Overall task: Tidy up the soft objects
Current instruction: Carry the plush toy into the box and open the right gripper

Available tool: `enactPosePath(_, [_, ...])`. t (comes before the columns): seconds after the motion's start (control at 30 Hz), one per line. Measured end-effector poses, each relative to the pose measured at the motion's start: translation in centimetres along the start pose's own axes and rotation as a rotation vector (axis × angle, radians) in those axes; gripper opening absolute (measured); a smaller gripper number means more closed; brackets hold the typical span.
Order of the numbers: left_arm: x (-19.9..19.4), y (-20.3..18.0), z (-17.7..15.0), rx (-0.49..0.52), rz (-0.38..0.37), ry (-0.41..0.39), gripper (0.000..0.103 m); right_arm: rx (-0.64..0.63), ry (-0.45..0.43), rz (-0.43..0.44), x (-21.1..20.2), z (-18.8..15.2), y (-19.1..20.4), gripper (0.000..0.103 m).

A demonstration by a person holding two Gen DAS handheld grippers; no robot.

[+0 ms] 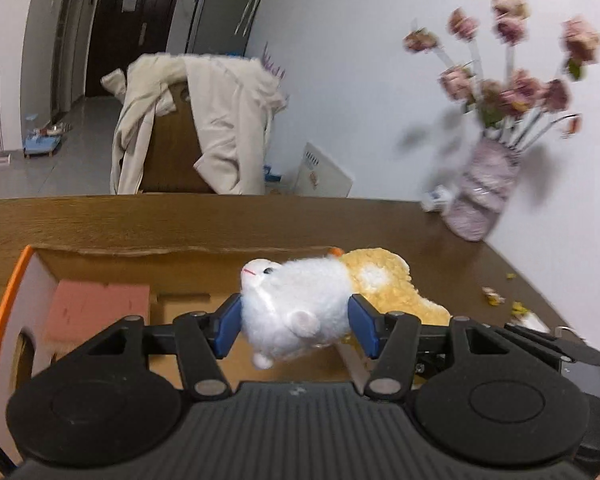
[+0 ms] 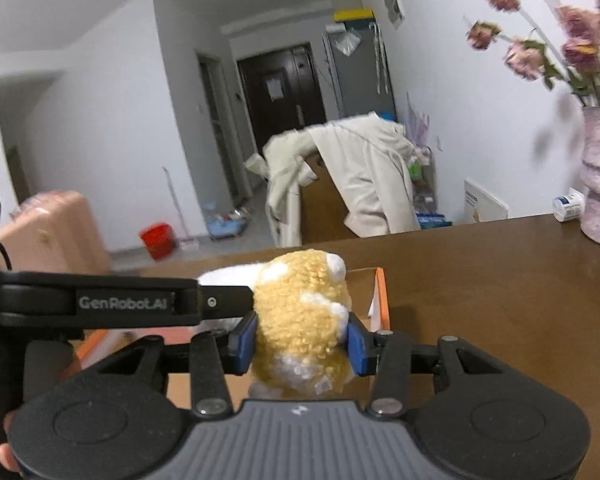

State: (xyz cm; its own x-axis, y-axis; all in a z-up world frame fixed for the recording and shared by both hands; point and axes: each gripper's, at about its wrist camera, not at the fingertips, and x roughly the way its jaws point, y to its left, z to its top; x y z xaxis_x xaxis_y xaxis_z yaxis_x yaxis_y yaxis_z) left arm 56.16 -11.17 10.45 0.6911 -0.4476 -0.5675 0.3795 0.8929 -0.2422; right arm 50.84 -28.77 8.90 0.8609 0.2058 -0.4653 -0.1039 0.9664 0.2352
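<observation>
Brown tabletop (image 1: 100,220) carries a cardboard box (image 1: 112,254) whose near side is cut off behind the gripper bodies, and the pink flower vase (image 1: 482,196) at the wall is blurred. Left gripper (image 1: 294,326) has its jaws clamped on a fluffy white plush (image 1: 296,300) (pink nose, dark eye) above the box. Beside it, the right gripper (image 2: 302,342) pinches a curly yellow plush (image 2: 304,312) with white patches.

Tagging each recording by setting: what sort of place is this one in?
Most likely a lived-in home, probably a flat's dining or living area. A wooden table holds a vase of dried flowers, a coat is draped over furniture behind it, and a hallway leads to a dark door.
</observation>
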Motion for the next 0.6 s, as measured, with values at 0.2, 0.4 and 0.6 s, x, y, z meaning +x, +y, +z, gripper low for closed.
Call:
enactPosePath(0.2, [7.4,3.9,0.6,-0.039,0.002,0.091,0.058,-0.012,0.126,-0.075,8.4,1.0,-0.1,0.044])
enactPosePath(0.4, [8.4,4.8,0.1,-0.082,-0.026,0.115,0.065,-0.087,0.126,-0.174,10.2,0.3,1.1,0.051])
enactPosePath(0.6, [6.2,3.5,0.5,-0.034,0.019,0.065,0.07,-0.161,0.098,-0.203,9.0,0.6,1.8,0.061])
